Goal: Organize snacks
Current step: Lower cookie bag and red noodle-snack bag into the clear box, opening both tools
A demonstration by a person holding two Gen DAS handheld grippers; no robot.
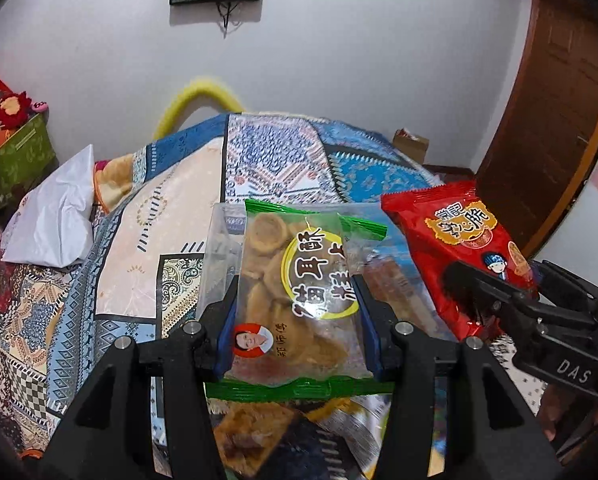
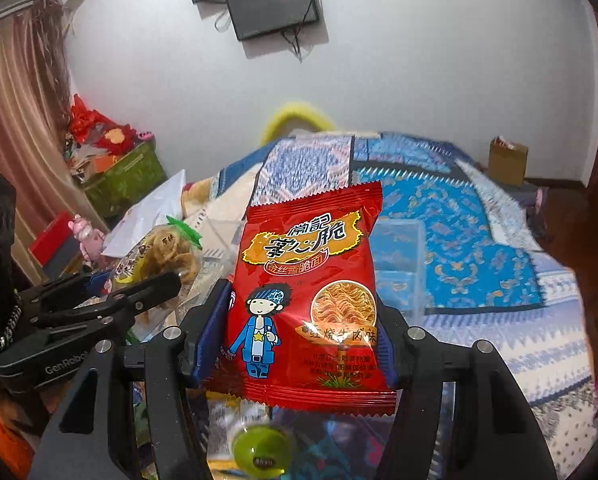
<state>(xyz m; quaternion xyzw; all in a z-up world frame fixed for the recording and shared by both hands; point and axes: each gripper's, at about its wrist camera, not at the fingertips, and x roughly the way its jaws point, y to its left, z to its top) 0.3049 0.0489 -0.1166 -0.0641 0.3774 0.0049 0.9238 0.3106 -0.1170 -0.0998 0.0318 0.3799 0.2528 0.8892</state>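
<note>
Only the left wrist view shows the left gripper (image 1: 295,312) raised above the bed (image 1: 179,208), closed partway on a clear green-trimmed pastry packet (image 1: 299,300). Only the right wrist view shows a green jelly cup (image 2: 259,454) below the right gripper (image 2: 305,316), which is lifted level alongside and clamps a red crispy-noodle packet (image 2: 311,292) upright.
</note>
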